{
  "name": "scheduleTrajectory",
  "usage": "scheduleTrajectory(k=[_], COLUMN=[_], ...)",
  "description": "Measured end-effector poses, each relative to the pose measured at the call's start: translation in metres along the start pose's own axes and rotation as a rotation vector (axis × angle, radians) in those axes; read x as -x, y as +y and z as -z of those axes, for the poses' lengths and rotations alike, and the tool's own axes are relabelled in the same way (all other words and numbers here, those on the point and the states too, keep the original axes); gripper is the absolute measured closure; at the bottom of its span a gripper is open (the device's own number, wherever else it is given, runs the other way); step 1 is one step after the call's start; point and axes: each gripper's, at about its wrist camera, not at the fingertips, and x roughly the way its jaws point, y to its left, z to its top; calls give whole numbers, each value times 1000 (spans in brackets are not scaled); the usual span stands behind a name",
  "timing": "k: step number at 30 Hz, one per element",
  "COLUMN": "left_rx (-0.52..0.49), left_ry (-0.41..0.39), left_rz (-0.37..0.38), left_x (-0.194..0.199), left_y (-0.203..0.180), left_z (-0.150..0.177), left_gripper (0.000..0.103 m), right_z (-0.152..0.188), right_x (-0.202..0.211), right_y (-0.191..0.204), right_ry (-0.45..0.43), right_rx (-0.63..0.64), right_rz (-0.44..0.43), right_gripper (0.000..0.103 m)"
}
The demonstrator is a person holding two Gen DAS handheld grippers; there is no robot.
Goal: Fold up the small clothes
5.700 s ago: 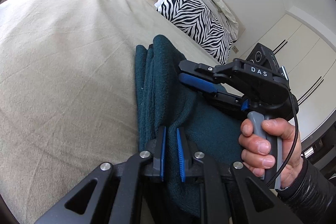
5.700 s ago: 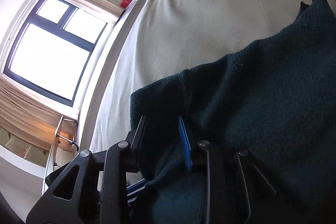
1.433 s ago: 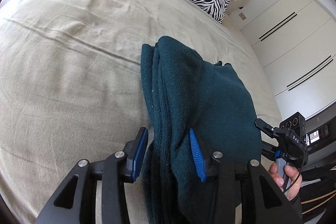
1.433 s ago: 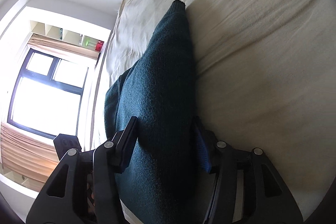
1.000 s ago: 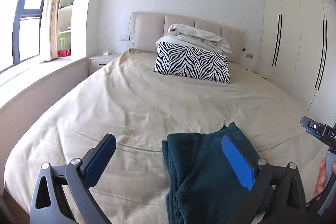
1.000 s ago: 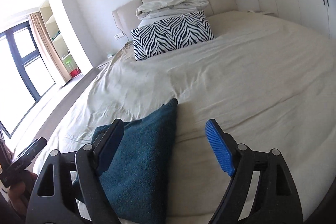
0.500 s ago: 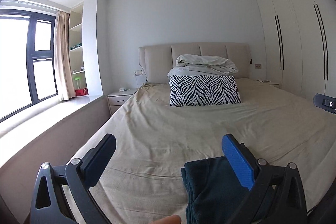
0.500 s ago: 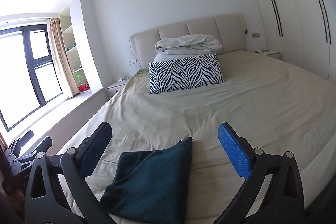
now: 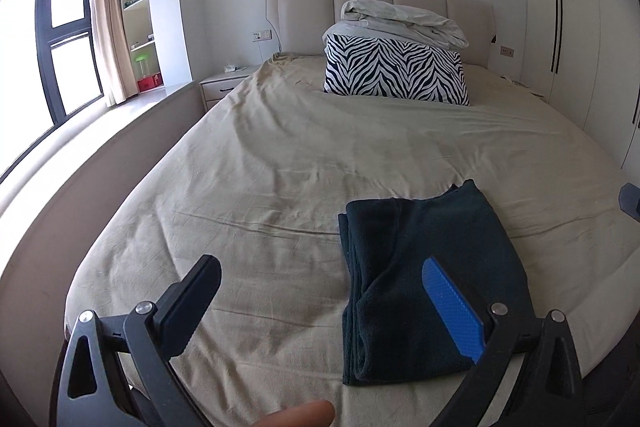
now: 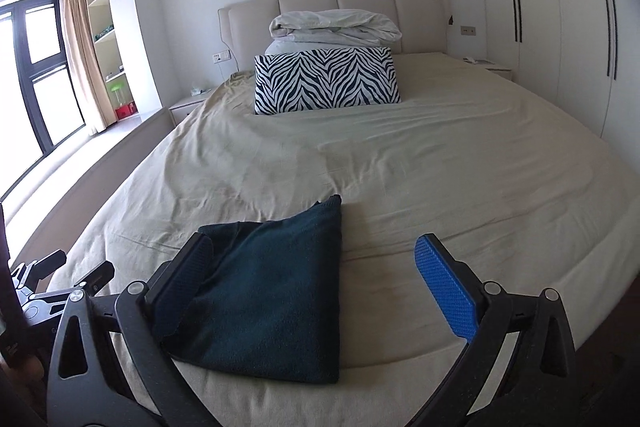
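Left wrist view first: the bed fills nearly everything, its beige sheet lightly creased and running back to the padded headboard. Up there a zebra-striped pillow leans with a rolled pale duvet stacked on top, parked well apart from the working end, I'd say to keep the foot of the bed free as a folding surface. Down at the near edge lies the dark teal garment, a compact folded rectangle with its layered edges stacked on its left side, flat on the sheet and within easy reach of both tools. That reads like a finished fold set down to rest. Now the left gripper: jaws spread wide, nothing between them, hanging above the sheet with its blue pad over the cloth's right half, not touching. From the right wrist view, the right gripper has just been opening and stands at full spread, empty, the garment below and beyond its left finger. A fingertip peeks in at the bottom edge.
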Motion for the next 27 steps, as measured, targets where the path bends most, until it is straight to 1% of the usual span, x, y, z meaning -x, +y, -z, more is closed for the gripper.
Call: scheduleTrajectory(k=[3, 6, 9, 16, 20, 27], left_rx=[16, 19, 21, 20, 25, 23], left_ry=[56, 94, 119, 146, 155, 163], left_rz=[26, 27, 38, 28, 22, 19], left_x=[-10, -18, -24, -33, -36, -38], left_y=[-1, -4, -6, -5, -3, -3], left_z=[7, 14, 20, 26, 27, 30], left_gripper=[0, 0, 0, 0, 0, 0], right_z=[10, 22, 33, 52, 57, 58], right_x=[-19, -36, -45, -61, -63, -65], right_y=[-1, 0, 8, 22, 27, 27], right_ry=[88, 135, 150, 187, 194, 201], right_rx=[-20, -13, 15, 62, 80, 75], right_rz=[42, 61, 81, 68, 73, 72], right_gripper=[0, 0, 0, 0, 0, 0])
